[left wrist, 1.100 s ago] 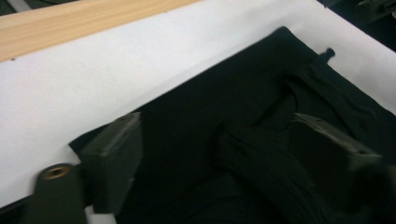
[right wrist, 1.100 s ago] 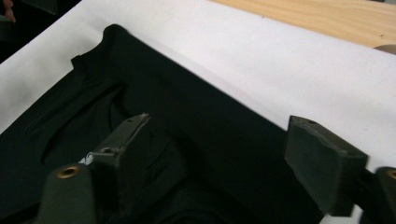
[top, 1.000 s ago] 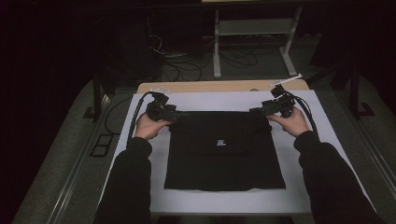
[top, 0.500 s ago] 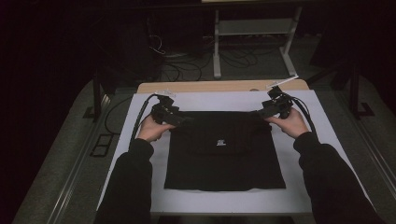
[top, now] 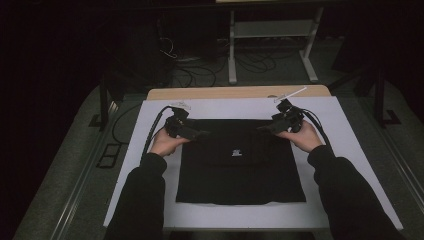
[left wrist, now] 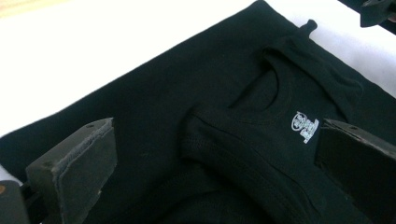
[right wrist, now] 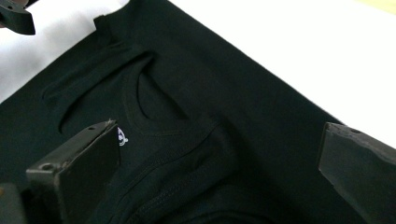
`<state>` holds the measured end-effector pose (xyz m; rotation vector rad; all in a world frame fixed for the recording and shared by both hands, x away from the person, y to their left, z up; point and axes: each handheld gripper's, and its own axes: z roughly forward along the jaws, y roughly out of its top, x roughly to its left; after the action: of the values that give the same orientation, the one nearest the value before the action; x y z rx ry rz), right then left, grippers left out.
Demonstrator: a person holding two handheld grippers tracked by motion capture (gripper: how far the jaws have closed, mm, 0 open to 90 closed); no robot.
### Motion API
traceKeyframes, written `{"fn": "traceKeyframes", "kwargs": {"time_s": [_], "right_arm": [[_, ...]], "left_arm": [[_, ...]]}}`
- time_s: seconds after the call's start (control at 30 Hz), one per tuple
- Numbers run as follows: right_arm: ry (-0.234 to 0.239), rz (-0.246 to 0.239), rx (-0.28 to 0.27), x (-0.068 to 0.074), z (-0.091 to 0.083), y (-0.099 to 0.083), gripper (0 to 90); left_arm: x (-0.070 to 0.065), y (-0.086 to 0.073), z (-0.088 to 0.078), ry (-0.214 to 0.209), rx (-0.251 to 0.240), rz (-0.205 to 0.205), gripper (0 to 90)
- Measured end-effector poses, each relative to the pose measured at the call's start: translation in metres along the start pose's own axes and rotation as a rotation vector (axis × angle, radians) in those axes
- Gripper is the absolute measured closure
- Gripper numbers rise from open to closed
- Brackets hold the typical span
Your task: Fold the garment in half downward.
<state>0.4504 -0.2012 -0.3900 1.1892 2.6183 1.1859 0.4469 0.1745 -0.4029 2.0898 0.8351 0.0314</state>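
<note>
A black garment (top: 240, 165) with a small white logo (top: 237, 152) lies folded into a flat rectangle on the white sheet (top: 150, 165). My left gripper (top: 200, 134) sits over its far left corner and my right gripper (top: 264, 128) over its far right corner, both pointing inward. Both sets of jaws have just been opening. In the left gripper view the left gripper (left wrist: 215, 135) stands wide above the neckline and logo (left wrist: 306, 126), pinching nothing. In the right gripper view the right gripper (right wrist: 219, 130) is equally wide over the collar (right wrist: 154, 116), with no cloth held.
The white sheet covers a wooden table whose far edge (top: 235, 93) shows behind it. A metal stand (top: 270, 30) and loose cables (top: 190, 65) lie on the dark floor beyond. Bare white sheet borders the garment on all sides.
My right gripper has drifted slightly inward and toward me over the garment's corner. The left hand has hardly shifted. The garment lies as before.
</note>
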Motion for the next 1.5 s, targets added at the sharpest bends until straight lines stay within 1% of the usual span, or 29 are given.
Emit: {"fn": "traceKeyframes", "kwargs": {"time_s": [0.1, 0.13, 0.2, 0.23, 0.37, 0.47, 0.53, 0.6, 0.63, 0.7, 0.73, 0.77, 0.8, 0.87, 0.9, 1.0, 1.07, 1.1, 1.13, 1.17, 1.2, 1.23, 1.3, 1.33, 1.37, 1.4, 1.5], "right_arm": [[-0.001, -0.003, 0.011, -0.001, 0.006, -0.002, 0.0], [0.001, 0.004, 0.016, -0.001, 0.008, -0.003, 0.7], [0.006, 0.002, 0.022, -0.003, 0.011, -0.005, 2.3], [0.004, 0.008, 0.026, -0.004, 0.013, -0.005, 2.4], [0.006, 0.015, 0.029, -0.007, 0.018, -0.006, 6.7], [-0.001, 0.016, 0.031, -0.009, 0.022, -0.007, 13.1], [0.001, 0.015, 0.034, -0.010, 0.024, -0.008, 15.4], [0.008, 0.016, 0.038, -0.011, 0.026, -0.009, 24.0], [0.014, 0.013, 0.039, -0.011, 0.027, -0.009, 25.7], [0.020, 0.009, 0.044, -0.011, 0.028, -0.010, 31.8], [0.021, 0.010, 0.048, -0.011, 0.029, -0.011, 33.5], [0.015, 0.007, 0.053, -0.011, 0.029, -0.011, 35.7], [0.009, 0.005, 0.056, -0.011, 0.029, -0.011, 39.9], [0.009, 0.004, 0.058, -0.011, 0.029, -0.012, 43.8], [0.005, 0.002, 0.057, -0.011, 0.029, -0.012, 47.1], [0.009, 0.004, 0.058, -0.011, 0.028, -0.012, 51.5], [0.000, 0.011, 0.054, -0.011, 0.028, -0.012, 55.7], [0.001, 0.012, 0.054, -0.012, 0.029, -0.012, 57.0], [-0.002, 0.014, 0.054, -0.012, 0.029, -0.012, 57.6], [-0.002, 0.014, 0.056, -0.012, 0.030, -0.013, 58.6], [-0.004, 0.012, 0.060, -0.012, 0.031, -0.013, 60.2], [-0.006, 0.008, 0.062, -0.012, 0.032, -0.013, 60.9], [-0.006, 0.010, 0.064, -0.011, 0.034, -0.014, 65.9], [-0.002, 0.008, 0.059, -0.011, 0.035, -0.014, 66.8], [0.002, 0.012, 0.057, -0.010, 0.035, -0.014, 69.6], [0.011, 0.017, 0.060, -0.010, 0.036, -0.014, 72.0], [0.016, 0.016, 0.061, -0.009, 0.037, -0.014, 80.8]], "left_arm": [[0.002, -0.001, 0.006, -0.009, 0.005, -0.007, 0.0], [0.003, -0.002, 0.008, -0.013, 0.012, -0.014, 0.0], [0.006, -0.003, 0.012, -0.007, 0.024, -0.019, 0.0], [0.008, -0.004, 0.014, -0.003, 0.029, -0.024, 0.0], [0.014, -0.007, 0.019, -0.009, 0.029, -0.056, 1.5], [0.018, -0.010, 0.021, -0.011, 0.034, -0.068, 6.2], [0.020, -0.011, 0.023, -0.008, 0.036, -0.075, 9.8], [0.021, -0.012, 0.025, -0.008, 0.025, -0.085, 13.0], [0.021, -0.012, 0.026, -0.004, 0.031, -0.075, 13.9], [0.020, -0.012, 0.028, -0.001, 0.032, -0.064, 17.0], [0.020, -0.012, 0.030, -0.003, 0.027, -0.066, 19.7], [0.020, -0.013, 0.032, -0.002, 0.032, -0.059, 21.6], [0.020, -0.013, 0.033, -0.005, 0.029, -0.065, 23.5], [0.021, -0.014, 0.036, -0.015, 0.025, -0.079, 26.2], [0.022, -0.014, 0.037, -0.018, 0.030, -0.075, 27.8], [0.021, -0.015, 0.040, -0.027, 0.039, -0.064, 36.2], [0.021, -0.015, 0.040, -0.034, 0.032, -0.059, 42.6], [0.020, -0.015, 0.041, -0.038, 0.028, -0.058, 45.9], [0.020, -0.015, 0.041, -0.030, 0.025, -0.055, 50.1], [0.020, -0.015, 0.042, -0.035, 0.019, -0.048, 53.8], [0.019, -0.015, 0.042, -0.040, 0.021, -0.043, 55.6], [0.018, -0.015, 0.044, -0.040, 0.027, -0.031, 58.6], [0.016, -0.015, 0.046, -0.040, 0.049, -0.018, 61.8], [0.015, -0.015, 0.048, -0.042, 0.055, -0.015, 62.9], [0.014, -0.015, 0.049, -0.036, 0.062, -0.010, 65.1], [0.013, -0.015, 0.049, -0.027, 0.069, 0.003, 67.2], [0.010, -0.014, 0.049, -0.003, 0.072, 0.025, 76.2]]}}
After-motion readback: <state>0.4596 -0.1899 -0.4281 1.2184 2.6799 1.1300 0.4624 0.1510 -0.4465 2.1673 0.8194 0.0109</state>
